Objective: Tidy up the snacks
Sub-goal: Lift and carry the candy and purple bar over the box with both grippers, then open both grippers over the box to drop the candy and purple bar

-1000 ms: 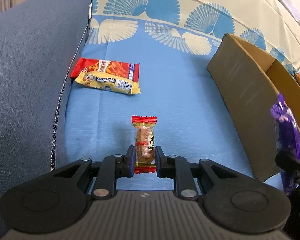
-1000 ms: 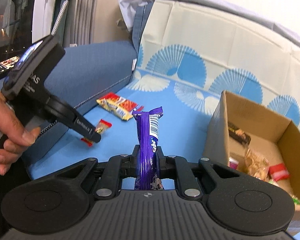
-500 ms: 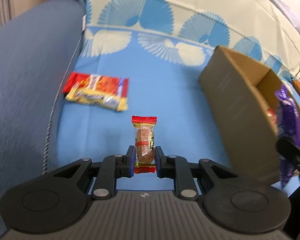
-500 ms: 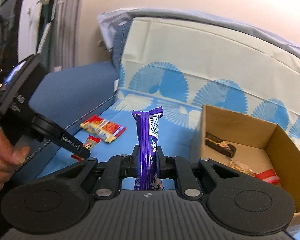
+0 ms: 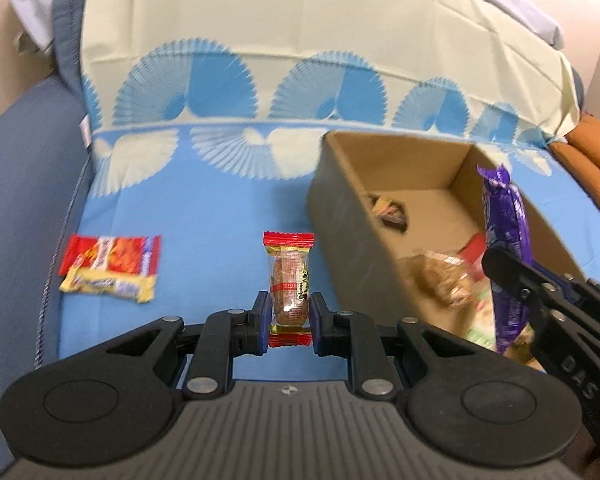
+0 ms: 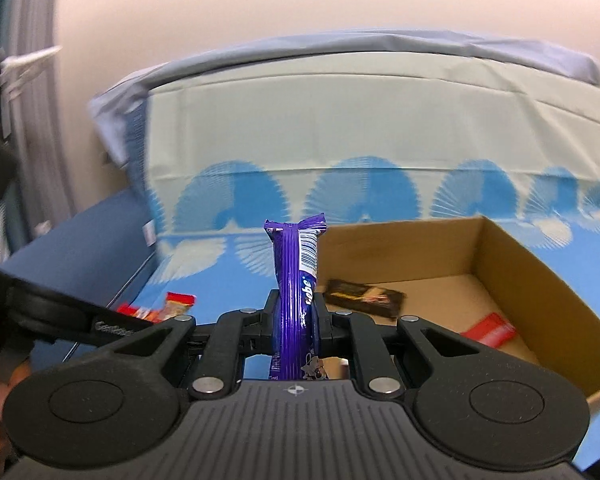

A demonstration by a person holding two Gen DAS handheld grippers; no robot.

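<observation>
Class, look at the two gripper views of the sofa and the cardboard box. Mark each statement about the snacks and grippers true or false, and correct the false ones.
1. The left gripper holds a purple bar. False: it clamps a small red-ended snack.
2. The right gripper grips a purple bar. True.
3. The cardboard box is empty. False: several snacks lie inside.
4. A red and a yellow packet lie on the blue cover. True.

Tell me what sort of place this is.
Most likely a living room at home: a blue sofa with a fan-patterned cover draped over seat and backrest, and a cardboard box of snacks set on the seat.
</observation>
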